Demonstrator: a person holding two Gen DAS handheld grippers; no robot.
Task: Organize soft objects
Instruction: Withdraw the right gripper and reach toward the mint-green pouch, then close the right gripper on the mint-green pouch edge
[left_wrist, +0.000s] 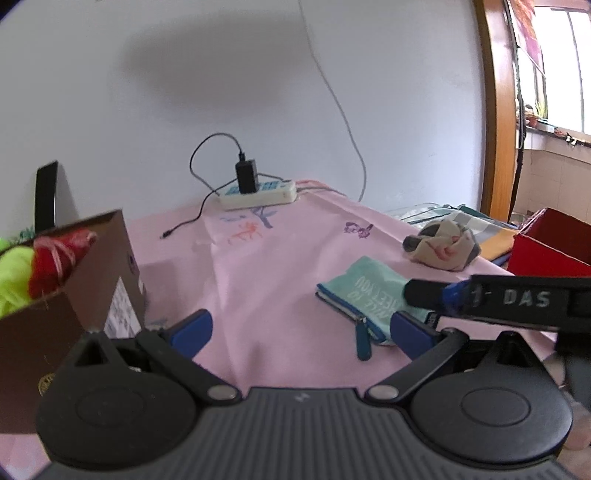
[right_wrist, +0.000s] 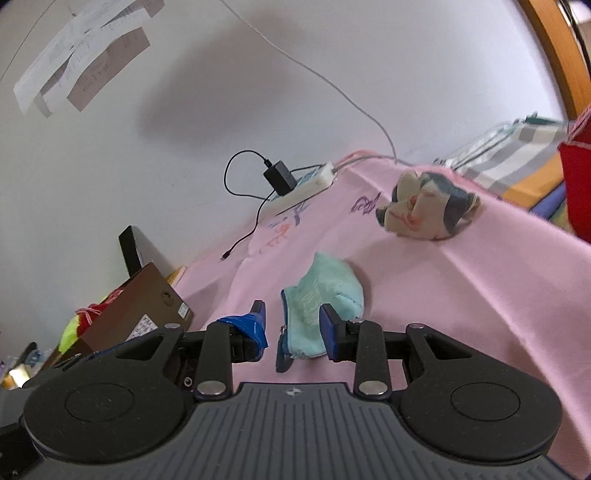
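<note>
Mint-green zip pouch (right_wrist: 319, 302) lies on the pink tablecloth (right_wrist: 461, 295), its zipper end between the spread jaws of the right gripper (right_wrist: 291, 321); neither blue pad presses it. Left gripper (left_wrist: 301, 328) hovers with jaws wide apart, nothing between them, the pouch just beside its right finger. Beyond lies a bundled grey-and-cream cloth (left_wrist: 441, 245); a brown box (left_wrist: 92, 273) stands left.

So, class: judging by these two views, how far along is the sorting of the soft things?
Done: red and yellow soft items sit in the brown box. In hand: the right tongs are open around the teal pouch, which lies on the pink cloth, not lifted; the left tongs are open and empty. Left: the pouch and the grey bundle.
</note>
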